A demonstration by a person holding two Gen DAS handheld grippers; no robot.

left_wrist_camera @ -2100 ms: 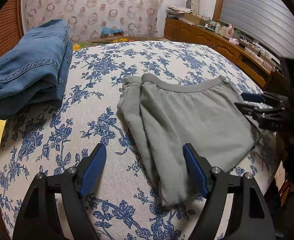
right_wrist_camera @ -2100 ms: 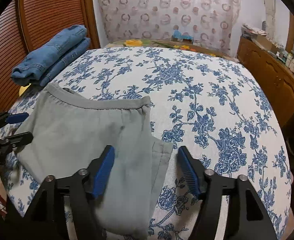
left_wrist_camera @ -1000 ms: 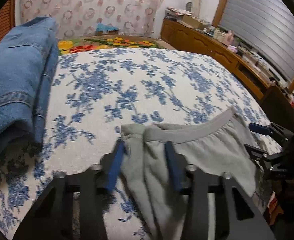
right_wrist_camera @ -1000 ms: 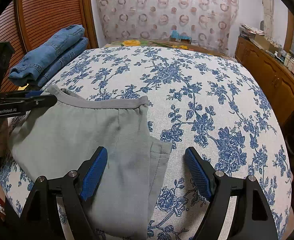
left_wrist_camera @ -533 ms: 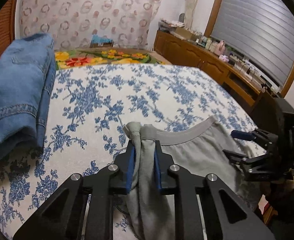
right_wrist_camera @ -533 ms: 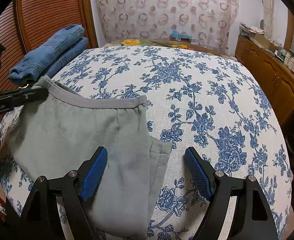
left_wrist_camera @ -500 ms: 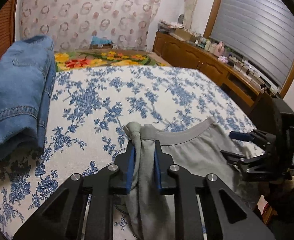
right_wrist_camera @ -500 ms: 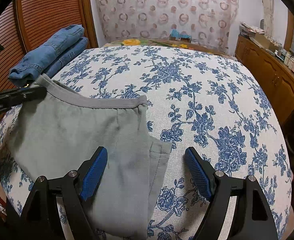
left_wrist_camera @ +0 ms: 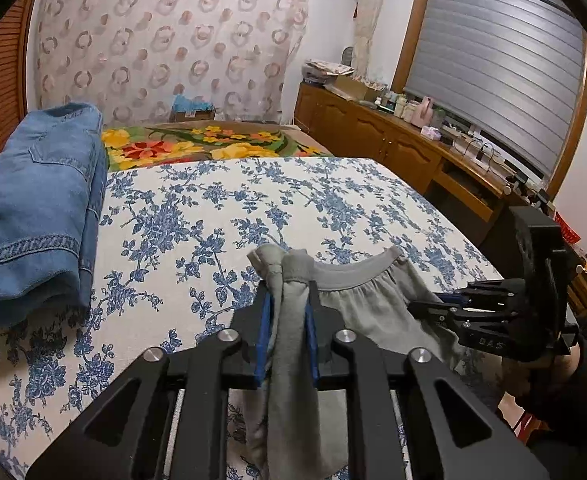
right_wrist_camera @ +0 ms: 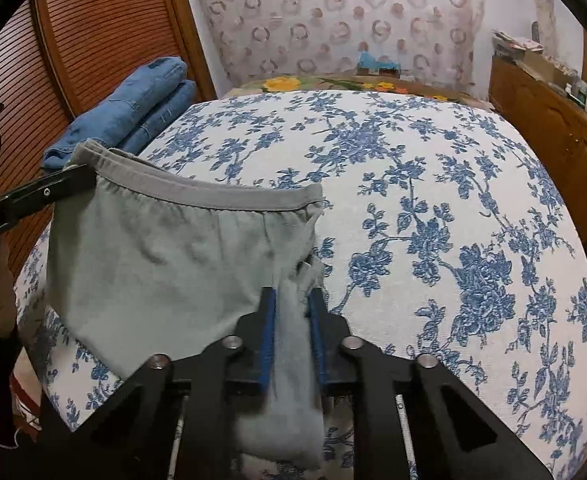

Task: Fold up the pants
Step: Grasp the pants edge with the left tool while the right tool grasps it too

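Note:
The grey-green pants (right_wrist_camera: 161, 256) with a grey waistband (right_wrist_camera: 213, 194) lie folded near the front edge of the blue-flowered bed (right_wrist_camera: 433, 184). My left gripper (left_wrist_camera: 287, 300) is shut on the bunched waistband corner (left_wrist_camera: 281, 264) and lifts it. It shows at the left in the right wrist view (right_wrist_camera: 81, 174). My right gripper (right_wrist_camera: 292, 300) is shut on the other end of the pants (right_wrist_camera: 289, 380). It also shows at the right in the left wrist view (left_wrist_camera: 425, 306), against the grey cloth (left_wrist_camera: 365, 304).
A folded stack of blue jeans (left_wrist_camera: 33, 208) lies at the bed's far left, also in the right wrist view (right_wrist_camera: 133, 108). A wooden cabinet (left_wrist_camera: 393, 144) with clutter runs along the right wall. A louvred wooden door (right_wrist_camera: 53, 60) stands left of the bed.
My right gripper has closed on the lower end of the pants. My left gripper stays shut on the waistband corner and has raised it slightly.

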